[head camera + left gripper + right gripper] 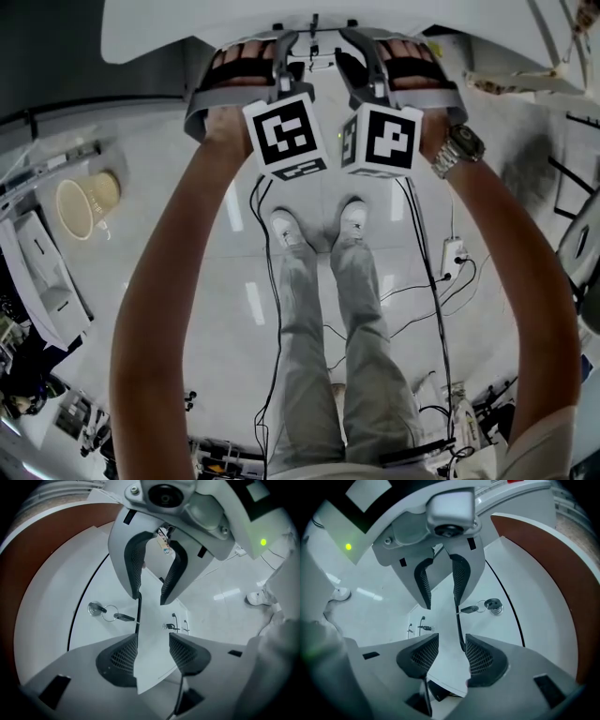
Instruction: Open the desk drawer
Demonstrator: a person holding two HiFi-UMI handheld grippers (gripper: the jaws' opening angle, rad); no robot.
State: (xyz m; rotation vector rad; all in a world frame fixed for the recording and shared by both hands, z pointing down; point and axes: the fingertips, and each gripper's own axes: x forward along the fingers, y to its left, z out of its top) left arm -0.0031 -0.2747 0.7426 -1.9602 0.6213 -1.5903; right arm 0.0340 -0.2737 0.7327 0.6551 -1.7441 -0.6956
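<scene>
At the desk's [169,28] front edge, the left claw [153,645] and right claw [451,649] sit side by side. Both are released, jaws apart astride the drawer's [152,620] thin white front panel, with its keyed lock [95,608] just beside.

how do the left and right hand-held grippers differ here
The keys show left of the left hand-held gripper in its view, but right of the right hand-held gripper in its view. The left marker cube bears a different pattern from the right marker cube. A watch sits on the wrist behind the right hand-held gripper; the left one's wrist is bare. Both have jaws apart with a white panel between them.
</scene>
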